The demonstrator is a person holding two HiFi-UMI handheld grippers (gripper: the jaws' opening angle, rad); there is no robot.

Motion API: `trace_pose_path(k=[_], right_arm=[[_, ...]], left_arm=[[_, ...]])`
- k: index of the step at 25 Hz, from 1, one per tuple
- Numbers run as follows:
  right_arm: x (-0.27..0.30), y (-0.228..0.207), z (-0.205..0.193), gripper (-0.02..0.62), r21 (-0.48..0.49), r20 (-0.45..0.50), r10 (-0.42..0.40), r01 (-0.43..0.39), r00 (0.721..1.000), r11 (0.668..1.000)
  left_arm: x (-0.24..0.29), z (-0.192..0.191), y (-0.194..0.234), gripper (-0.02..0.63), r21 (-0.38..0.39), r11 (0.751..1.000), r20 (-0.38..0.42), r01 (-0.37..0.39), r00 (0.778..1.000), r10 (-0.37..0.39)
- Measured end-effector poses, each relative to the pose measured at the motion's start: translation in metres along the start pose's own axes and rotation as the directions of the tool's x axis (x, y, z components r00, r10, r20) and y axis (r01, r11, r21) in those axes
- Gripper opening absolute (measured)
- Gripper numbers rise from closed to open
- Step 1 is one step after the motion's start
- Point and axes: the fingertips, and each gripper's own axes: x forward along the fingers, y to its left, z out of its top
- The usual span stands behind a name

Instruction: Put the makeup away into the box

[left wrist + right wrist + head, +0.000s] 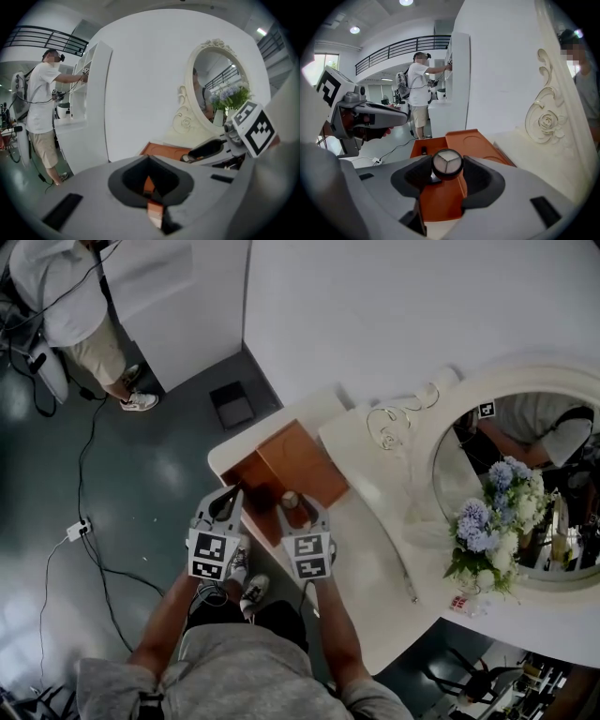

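1. The makeup (447, 164) was a small round case with a lid split into three parts. It was not in the box (302, 463) yet. It sat up in the air, squeezed between the two sides of our right tongs (296, 510).
2. Our right tongs were clamped on the round case, one pad on each side. From the head view, the case hung right over the near edge of the open orange box.
3. Our left tongs (149, 159) were closed together with nothing in them. We could only see a bit of the orange box through the little hole between the pads. They hung just beside the right tongs, near the left side of the box.
4. The box lay open on the white tabletop (375, 568), with its lid folded back flat. A small dark thing was already inside it, but it was too small for us to tell what.
5. We think the step in hand was carrying the case to the box, close to the end of the trip.
6. Next, we think the right tongs needed to go down into the open part of the box. Then they should let go softly, so the case would not drop or roll onto the tabletop.
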Motion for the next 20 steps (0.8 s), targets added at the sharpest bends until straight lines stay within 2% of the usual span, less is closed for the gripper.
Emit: trace_pose_path(k=[8,20], right_arm=[[0.012,0.027,-0.017,0.219,-0.037,-0.037,0.076,-0.077,0.996,0.996],[0.018,0.042,-0.057,0.219,-0.095,-0.122,0.103,-0.115,0.987,0.989]], left_arm=[[-0.012,-0.025,0.003,0.0,-0.033,0.999,-0.03,-0.038,0.999,0.037],[-0.021,-0.059,-0.003,0.0,-0.081,0.994,-0.07,-0.074,0.995,0.068]])
